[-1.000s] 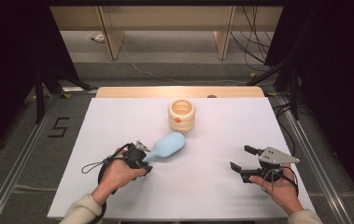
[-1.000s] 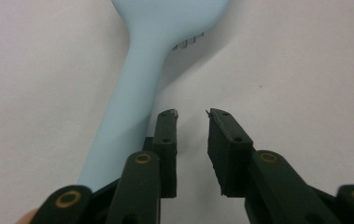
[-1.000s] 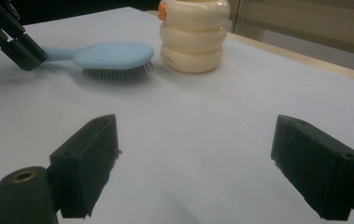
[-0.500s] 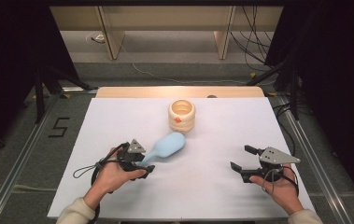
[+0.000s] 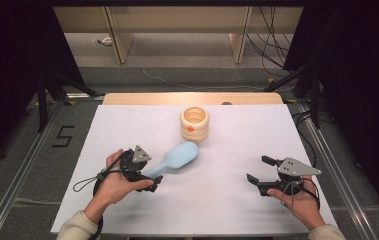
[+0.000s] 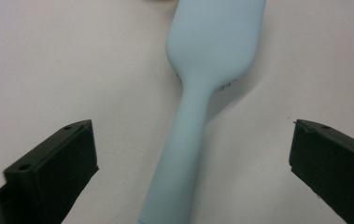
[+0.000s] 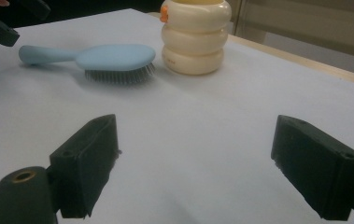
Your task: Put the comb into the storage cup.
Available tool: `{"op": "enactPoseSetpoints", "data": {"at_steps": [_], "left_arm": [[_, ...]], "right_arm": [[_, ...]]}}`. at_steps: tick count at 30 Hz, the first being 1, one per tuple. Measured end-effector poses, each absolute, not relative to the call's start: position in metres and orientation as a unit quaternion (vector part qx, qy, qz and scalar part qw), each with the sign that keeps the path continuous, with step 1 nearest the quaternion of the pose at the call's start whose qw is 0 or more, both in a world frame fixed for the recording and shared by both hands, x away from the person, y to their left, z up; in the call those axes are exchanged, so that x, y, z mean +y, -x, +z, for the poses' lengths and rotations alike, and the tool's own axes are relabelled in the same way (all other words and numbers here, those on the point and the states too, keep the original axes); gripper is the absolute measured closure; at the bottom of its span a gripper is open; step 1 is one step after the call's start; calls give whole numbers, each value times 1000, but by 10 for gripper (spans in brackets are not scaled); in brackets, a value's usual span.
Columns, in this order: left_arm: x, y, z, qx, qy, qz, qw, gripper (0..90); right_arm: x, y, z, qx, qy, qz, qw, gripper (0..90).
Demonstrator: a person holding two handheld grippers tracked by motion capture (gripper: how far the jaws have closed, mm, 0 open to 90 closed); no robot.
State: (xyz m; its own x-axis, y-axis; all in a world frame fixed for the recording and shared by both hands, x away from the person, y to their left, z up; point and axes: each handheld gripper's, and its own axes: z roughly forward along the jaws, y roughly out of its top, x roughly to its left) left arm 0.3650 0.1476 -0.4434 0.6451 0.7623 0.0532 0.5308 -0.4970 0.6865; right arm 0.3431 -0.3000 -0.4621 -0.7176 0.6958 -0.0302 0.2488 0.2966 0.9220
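Observation:
A light blue hairbrush (image 5: 176, 157) lies bristles down on the white table sheet (image 5: 227, 150), its handle (image 6: 179, 163) pointing at my left gripper (image 5: 149, 175). The left jaws have just been opening and now stand wide on either side of the handle without touching it; my left gripper (image 6: 188, 163) is open. A cream ribbed pot (image 5: 194, 123) with an orange mark stands just beyond the brush head. My right gripper (image 5: 259, 172) rests open at the right of the sheet with nothing between its jaws. In the right gripper view the brush (image 7: 104, 58) and pot (image 7: 194, 37) sit ahead of my right gripper (image 7: 193, 161).
The sheet's wooden far edge (image 5: 192, 98) borders a lower floor with cables (image 5: 177, 82). Metal rails (image 5: 22, 165) run along both sides of the table, and a "5" marker (image 5: 63, 136) is on the left floor.
The left jaws have opened and let go of the brush handle; the brush now lies flat on the sheet. The left hand shifted slightly. The right gripper has not moved.

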Motion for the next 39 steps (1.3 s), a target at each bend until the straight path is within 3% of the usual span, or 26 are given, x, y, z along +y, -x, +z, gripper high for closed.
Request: {"op": "enactPoseSetpoints", "data": {"at_steps": [14,39], "left_arm": [[148,-371,-441,374,-854,166,322,9],[124,-406,-442,327,-915,118,204,109]], "right_arm": [[-300,-343,-462,775,-305,509,219,159],[-300,-343,-462,774,-306,508,220,159]]}}
